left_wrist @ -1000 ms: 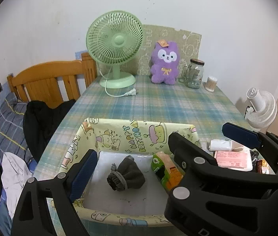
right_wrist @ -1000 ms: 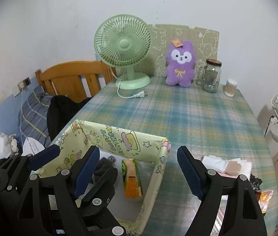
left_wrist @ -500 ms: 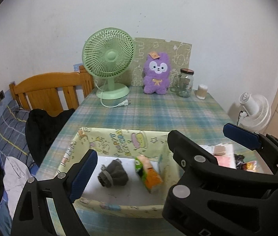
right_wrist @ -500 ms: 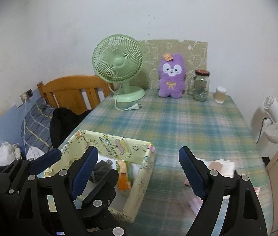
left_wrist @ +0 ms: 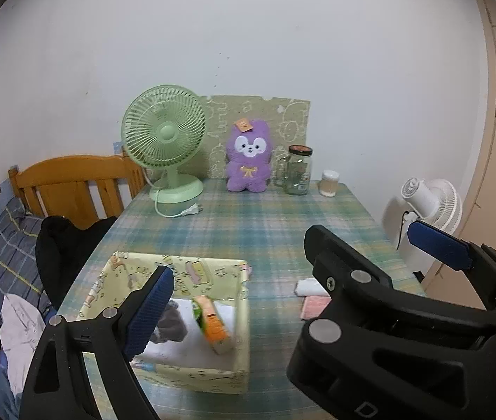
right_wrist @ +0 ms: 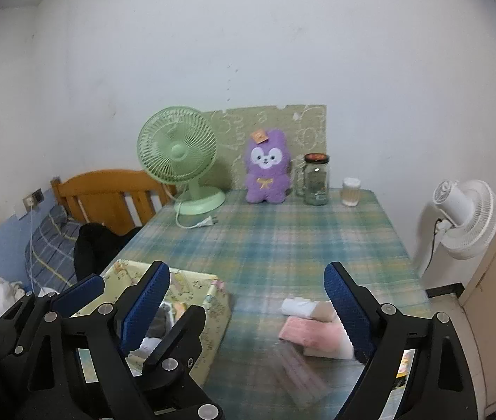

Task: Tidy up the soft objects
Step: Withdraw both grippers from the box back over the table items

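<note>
A yellow patterned fabric box (left_wrist: 185,266) (right_wrist: 209,301) stands at the near left of the plaid table. Inside lie a grey sock bundle (left_wrist: 174,325) and an orange-green pack (left_wrist: 213,322). A white roll (right_wrist: 297,306) and pink folded cloths (right_wrist: 312,336) lie on the table right of the box; they also show in the left wrist view (left_wrist: 312,306). A purple plush (left_wrist: 248,155) (right_wrist: 267,168) sits at the far edge. My left gripper (left_wrist: 293,266) is open and empty above the box. My right gripper (right_wrist: 248,301) is open and empty between box and cloths.
At the table's far edge stand a green fan (left_wrist: 164,140), a glass jar (left_wrist: 298,169) and a small cotton-swab tub (left_wrist: 329,183). A wooden headboard (left_wrist: 73,182) and bedding are on the left. A white fan (right_wrist: 465,217) stands right of the table.
Both grippers have pulled back and risen; the box and table look smaller and farther. Both stay open and empty. The sock and the pack stay in the box.
</note>
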A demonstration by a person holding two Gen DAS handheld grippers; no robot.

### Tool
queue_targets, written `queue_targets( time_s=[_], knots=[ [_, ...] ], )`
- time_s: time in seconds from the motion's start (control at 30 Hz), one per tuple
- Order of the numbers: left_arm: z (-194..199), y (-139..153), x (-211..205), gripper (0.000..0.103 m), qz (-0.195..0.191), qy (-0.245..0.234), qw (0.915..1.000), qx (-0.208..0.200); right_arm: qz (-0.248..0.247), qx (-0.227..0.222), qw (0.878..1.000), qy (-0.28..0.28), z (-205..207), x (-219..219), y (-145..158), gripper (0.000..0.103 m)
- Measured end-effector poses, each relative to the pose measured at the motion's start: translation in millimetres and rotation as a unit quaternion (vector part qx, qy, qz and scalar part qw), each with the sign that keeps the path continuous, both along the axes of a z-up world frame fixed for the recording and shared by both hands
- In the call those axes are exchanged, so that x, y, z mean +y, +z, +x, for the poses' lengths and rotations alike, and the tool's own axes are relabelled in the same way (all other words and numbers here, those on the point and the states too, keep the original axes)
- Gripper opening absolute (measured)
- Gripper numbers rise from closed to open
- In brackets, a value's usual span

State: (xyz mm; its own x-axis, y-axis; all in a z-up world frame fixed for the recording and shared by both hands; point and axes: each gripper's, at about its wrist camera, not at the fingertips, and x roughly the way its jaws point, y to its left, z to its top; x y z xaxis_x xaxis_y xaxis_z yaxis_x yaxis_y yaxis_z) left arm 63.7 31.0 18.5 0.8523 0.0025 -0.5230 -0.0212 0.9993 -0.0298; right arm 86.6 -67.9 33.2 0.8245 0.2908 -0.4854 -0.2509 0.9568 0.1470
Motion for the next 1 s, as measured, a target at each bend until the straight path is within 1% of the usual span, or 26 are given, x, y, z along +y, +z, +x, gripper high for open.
queue_targets(
  time_s=[0.13,0.23,0.27,0.43,0.5,0.73,0.9,1.0],
  knots=[
    [-2.5,3.0,-15.9,0.092,0.002,-0.009,1.0,-0.003,0.004,-0.004,1.0,-0.014,-3.0,-16.6,2.2,0.092],
    [-3.1,3.4,-27.9,0.092,0.0,-0.019,0.9998,-0.004,0.003,-0.01,1.0,-0.026,-6.5,-30.2,2.9,0.095],
    [-3.2,3.3,-31.3,0.092,-0.001,-0.022,0.9997,-0.006,0.001,-0.012,0.999,-0.03,-7.6,-34.9,3.0,0.097],
    [-3.2,1.4,-51.0,0.095,-0.013,-0.036,0.9992,-0.012,-0.019,-0.024,0.998,-0.049,-13.6,-53.2,4.4,0.098],
    [-2.5,0.7,-58.4,0.096,-0.013,-0.044,0.9989,-0.013,-0.02,-0.024,0.998,-0.054,-14.6,-59.0,3.4,0.099],
    [-0.3,-5.9,-79.7,0.099,-0.01,-0.052,0.9985,-0.011,-0.012,-0.016,0.998,-0.061,-12.3,-82.1,-8.1,0.1],
    [7.0,-18.5,-93.7,0.101,-0.006,-0.051,0.9987,0.003,-0.013,-0.021,0.996,-0.083,-9.1,-94.2,-20.1,0.101],
    [8.4,-27.5,-100.1,0.101,-0.007,-0.053,0.9985,0.003,-0.004,-0.011,0.997,-0.075,-6.0,-100.3,-31.5,0.101]
  ],
)
